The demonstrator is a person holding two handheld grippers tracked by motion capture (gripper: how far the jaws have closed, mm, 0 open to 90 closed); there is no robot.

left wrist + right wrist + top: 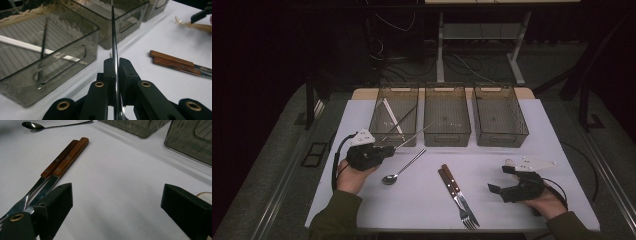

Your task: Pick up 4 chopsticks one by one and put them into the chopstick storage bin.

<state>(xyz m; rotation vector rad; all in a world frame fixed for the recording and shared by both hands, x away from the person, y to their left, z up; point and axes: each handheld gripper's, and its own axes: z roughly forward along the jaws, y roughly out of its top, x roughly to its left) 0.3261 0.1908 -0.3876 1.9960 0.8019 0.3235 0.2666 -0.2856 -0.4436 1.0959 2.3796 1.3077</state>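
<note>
Left tongs (115, 75): clamped on a metal chopstick (114, 37), raised over the white surface (422, 195), tip toward the middle bin (447, 117). Right tongs (117, 212): wide apart, holding nothing, beside two wooden-handled forks (61, 160). Spoon (399, 171): lying between.

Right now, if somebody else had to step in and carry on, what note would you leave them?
Left hand-held gripper: shut on a thin metal rod, near the left bin.
Right hand-held gripper: open, holding nothing.
Left bin already holds a white stick and a dark stick.
On the table: spoon, two wooden-handled forks.
Probably next: put the rod in a bin, then the rest.
</note>
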